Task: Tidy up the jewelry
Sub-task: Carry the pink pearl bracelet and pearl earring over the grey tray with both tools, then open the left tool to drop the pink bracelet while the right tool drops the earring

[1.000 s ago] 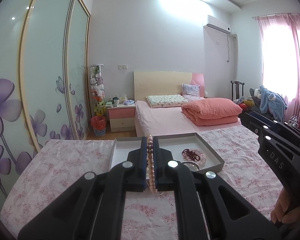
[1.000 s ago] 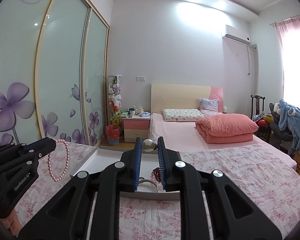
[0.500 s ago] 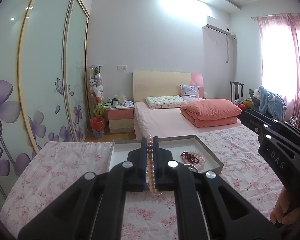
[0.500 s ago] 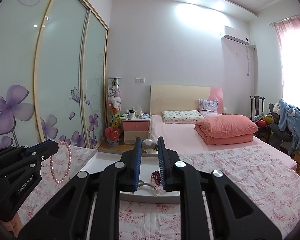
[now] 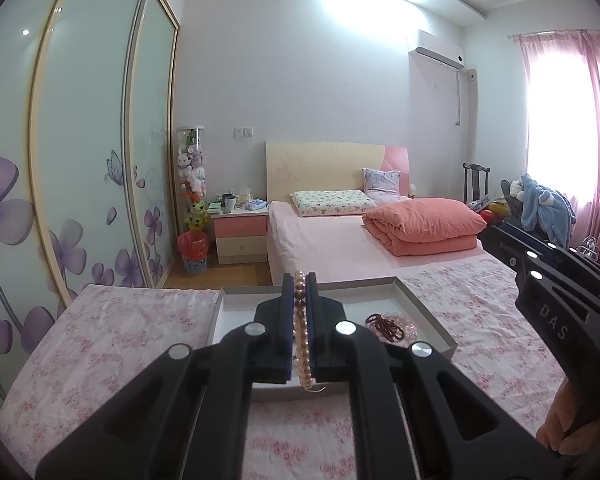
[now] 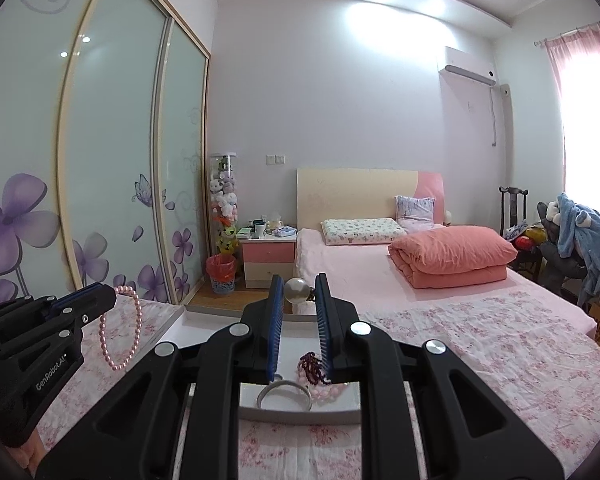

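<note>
My left gripper (image 5: pixel 299 280) is shut on a pink pearl bracelet (image 5: pixel 300 332), held above the near edge of a shallow grey jewelry box (image 5: pixel 424 312). In the right wrist view the bracelet (image 6: pixel 120 332) hangs as a loop from the left gripper (image 6: pixel 100 300). My right gripper (image 6: pixel 299 286) is shut on a large pearl piece (image 6: pixel 297 291), above the box (image 6: pixel 296 412). Inside the box lie a dark red bead bracelet (image 5: pixel 384 324), a pale pink bead bracelet (image 6: pixel 328 390) and a silver bangle (image 6: pixel 284 394).
The box rests on a pink floral cloth (image 5: pixel 112 332). Behind are a bed with a folded salmon quilt (image 5: pixel 424 224), a nightstand (image 5: pixel 240 236), sliding wardrobe doors (image 5: pixel 80 160) at left, and a chair with clothes (image 5: pixel 540 208) at right.
Both grippers have lifted slightly, so the box sits lower in both views. The pearl bracelet and the pearl piece stay gripped.
</note>
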`<state>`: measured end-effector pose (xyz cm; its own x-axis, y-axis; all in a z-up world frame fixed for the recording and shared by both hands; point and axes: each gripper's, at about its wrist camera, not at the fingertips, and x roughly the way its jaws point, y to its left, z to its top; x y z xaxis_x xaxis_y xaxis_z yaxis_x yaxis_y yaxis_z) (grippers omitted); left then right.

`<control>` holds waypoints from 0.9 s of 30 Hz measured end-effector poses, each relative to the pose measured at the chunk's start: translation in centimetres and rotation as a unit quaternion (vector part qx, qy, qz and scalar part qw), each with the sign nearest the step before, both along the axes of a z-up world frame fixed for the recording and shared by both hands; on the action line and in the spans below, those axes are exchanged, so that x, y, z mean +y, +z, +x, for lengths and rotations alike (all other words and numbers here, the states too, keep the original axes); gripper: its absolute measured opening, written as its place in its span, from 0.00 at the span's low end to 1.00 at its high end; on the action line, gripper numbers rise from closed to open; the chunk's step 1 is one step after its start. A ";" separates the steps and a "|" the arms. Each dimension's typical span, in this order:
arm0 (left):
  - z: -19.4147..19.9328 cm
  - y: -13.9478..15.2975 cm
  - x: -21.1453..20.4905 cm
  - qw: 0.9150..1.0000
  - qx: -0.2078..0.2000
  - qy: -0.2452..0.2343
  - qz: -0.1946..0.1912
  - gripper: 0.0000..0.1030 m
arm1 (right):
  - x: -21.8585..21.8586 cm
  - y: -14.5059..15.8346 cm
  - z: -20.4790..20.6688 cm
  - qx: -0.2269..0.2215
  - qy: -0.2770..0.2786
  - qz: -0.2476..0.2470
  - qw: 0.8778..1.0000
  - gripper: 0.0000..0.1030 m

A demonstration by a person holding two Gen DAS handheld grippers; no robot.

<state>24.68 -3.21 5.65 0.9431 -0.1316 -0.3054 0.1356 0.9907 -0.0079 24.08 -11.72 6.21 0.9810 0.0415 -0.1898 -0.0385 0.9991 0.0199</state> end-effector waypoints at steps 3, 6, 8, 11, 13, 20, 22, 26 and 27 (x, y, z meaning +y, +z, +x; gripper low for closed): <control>1.8 -0.5 -0.1 1.000 0.009 -0.004 -0.008 0.07 | 0.0 -0.6 2.4 0.019 0.004 0.007 1.000 0.17; 4.4 -1.7 0.0 0.999 0.027 -0.006 -0.017 0.07 | 0.1 -1.8 5.1 0.042 0.005 0.009 0.999 0.17; 6.3 -2.7 0.1 0.999 0.043 -0.009 -0.022 0.07 | 0.2 -3.0 7.2 0.067 0.010 0.015 0.998 0.17; 8.8 -4.0 0.2 0.998 0.065 -0.011 -0.022 0.07 | 0.0 -4.7 10.0 0.108 0.017 0.034 0.993 0.17; 10.1 -4.8 0.3 0.996 0.080 -0.015 -0.025 0.07 | -0.2 -5.8 11.6 0.134 0.021 0.049 0.990 0.17; 13.2 -6.5 0.5 0.993 0.111 -0.034 -0.033 0.07 | -0.3 -7.4 14.0 0.175 0.025 0.068 0.982 0.17; 13.7 -6.8 0.2 0.992 0.116 -0.037 -0.034 0.07 | -0.1 -7.4 14.3 0.178 0.026 0.066 0.982 0.17; 14.3 -7.4 0.1 0.990 0.130 -0.048 -0.037 0.10 | 0.2 -7.7 14.7 0.192 0.044 0.073 0.978 0.18; 14.3 -7.4 0.0 0.989 0.134 -0.048 -0.039 0.16 | 0.2 -7.8 14.7 0.194 0.047 0.074 0.977 0.23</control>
<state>38.99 -3.20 -1.77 0.8123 -0.2489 -0.5275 0.2110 0.9685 -0.1322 38.78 -11.54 -1.54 0.8265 0.1825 -0.5325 -0.0898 0.9766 0.1953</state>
